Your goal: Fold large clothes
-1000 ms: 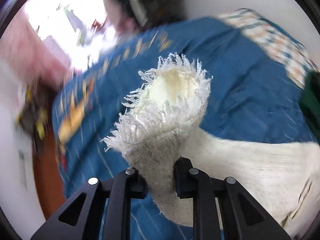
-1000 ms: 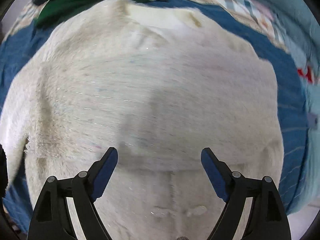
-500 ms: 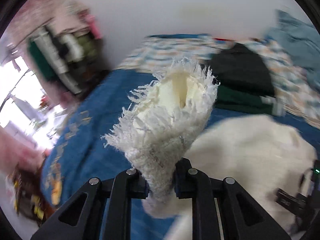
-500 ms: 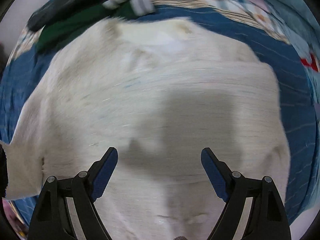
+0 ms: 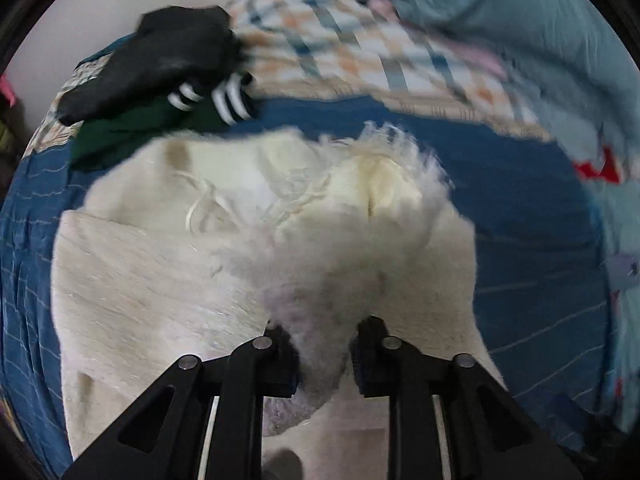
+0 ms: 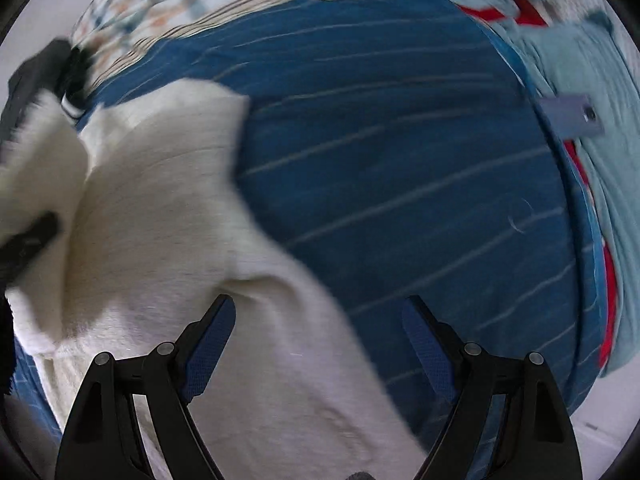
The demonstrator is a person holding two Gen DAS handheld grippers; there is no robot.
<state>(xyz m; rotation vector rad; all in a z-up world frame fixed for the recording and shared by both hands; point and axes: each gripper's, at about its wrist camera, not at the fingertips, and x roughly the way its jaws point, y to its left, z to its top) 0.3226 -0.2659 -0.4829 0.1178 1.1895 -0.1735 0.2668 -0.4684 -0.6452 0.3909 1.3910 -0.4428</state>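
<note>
Left wrist view: the left gripper (image 5: 322, 354) has its jaws clamped on one fringed sleeve cuff (image 5: 384, 196), which points toward 12 o'clock over the single cream sweater (image 5: 160, 280). It lies flat on the blue bedspread (image 5: 520, 220). At 10 o'clock lies one pile of dark clothes (image 5: 160, 64). Right wrist view: the right gripper (image 6: 320, 344) hangs with jaws wide and empty above the sweater's edge.
</note>
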